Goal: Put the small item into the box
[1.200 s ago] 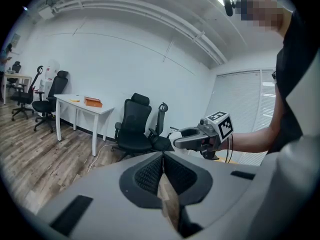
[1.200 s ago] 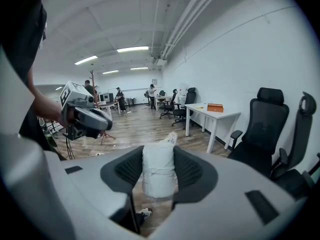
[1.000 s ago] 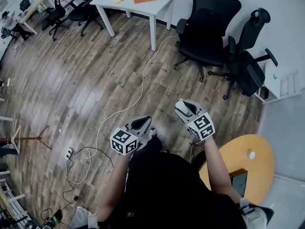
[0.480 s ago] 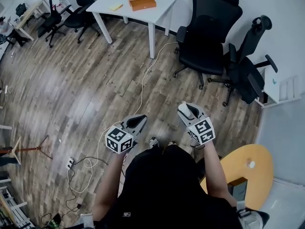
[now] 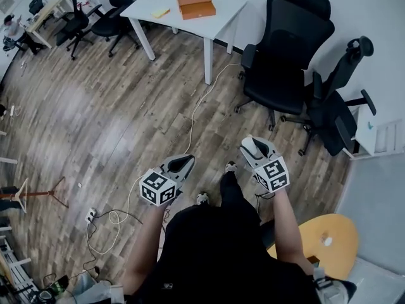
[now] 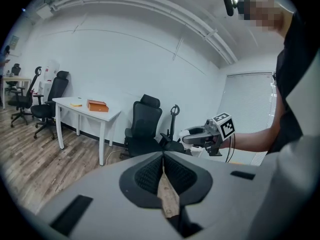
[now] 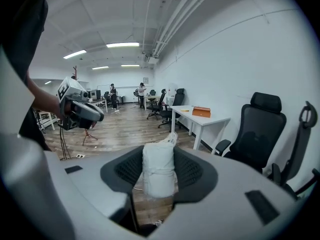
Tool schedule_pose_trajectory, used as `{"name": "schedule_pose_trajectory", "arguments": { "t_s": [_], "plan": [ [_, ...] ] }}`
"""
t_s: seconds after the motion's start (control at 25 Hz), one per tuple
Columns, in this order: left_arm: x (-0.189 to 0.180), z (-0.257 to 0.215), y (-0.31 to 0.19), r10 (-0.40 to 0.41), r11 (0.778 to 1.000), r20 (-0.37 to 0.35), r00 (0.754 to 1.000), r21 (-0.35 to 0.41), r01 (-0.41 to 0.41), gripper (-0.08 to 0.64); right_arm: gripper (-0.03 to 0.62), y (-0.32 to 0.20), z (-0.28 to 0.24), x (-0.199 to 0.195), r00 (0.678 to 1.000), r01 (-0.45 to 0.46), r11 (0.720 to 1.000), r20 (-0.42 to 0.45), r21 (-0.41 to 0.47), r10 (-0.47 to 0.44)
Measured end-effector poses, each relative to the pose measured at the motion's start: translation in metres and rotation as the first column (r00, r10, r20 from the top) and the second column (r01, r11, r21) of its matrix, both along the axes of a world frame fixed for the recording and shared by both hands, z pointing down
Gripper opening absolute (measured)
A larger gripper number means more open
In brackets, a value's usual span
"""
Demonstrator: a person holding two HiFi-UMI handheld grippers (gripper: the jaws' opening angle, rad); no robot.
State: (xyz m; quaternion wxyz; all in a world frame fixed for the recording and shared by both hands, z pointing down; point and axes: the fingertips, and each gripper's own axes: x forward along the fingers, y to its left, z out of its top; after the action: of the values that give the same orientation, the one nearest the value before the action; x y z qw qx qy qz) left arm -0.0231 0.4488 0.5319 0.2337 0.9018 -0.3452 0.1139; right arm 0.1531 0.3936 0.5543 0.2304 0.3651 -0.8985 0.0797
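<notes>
While between right tongs [image 7: 159,153], white pouch [image 7: 159,173]

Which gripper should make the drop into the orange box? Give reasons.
Right. The right gripper clamps the white bundle; the left gripper is shut and empty. The orange box lies on the white table ahead.

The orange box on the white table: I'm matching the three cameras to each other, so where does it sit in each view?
Head view: the orange box is at top centre, on the tabletop.
Left gripper view: left of centre, small, at mid-height.
Right gripper view: right of centre, at mid-height.
Shared landmark: the white table under it, with a black office chair beside it in all three views.
</notes>
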Motion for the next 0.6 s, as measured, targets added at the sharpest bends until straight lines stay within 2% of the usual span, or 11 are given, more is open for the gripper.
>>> {"name": "schedule_pose_trajectory", "arguments": {
  "t_s": [0.24, 0.6],
  "plan": [
    [0.012, -0.009, -0.053, -0.059, 0.998, 0.01, 0.998, 0.021, 0.058, 0.014, 0.17, -0.058, -0.005, 0.005, 0.998, 0.06, 0.998, 0.037, 0.015, -0.06],
    [0.033, -0.016, -0.121, -0.151, 0.988, 0.0, 0.989, 0.04, 0.151, 0.014, 0.17, -0.124, -0.012, 0.021, 0.988, 0.15, 0.989, 0.027, 0.019, -0.15]
  ]
}}
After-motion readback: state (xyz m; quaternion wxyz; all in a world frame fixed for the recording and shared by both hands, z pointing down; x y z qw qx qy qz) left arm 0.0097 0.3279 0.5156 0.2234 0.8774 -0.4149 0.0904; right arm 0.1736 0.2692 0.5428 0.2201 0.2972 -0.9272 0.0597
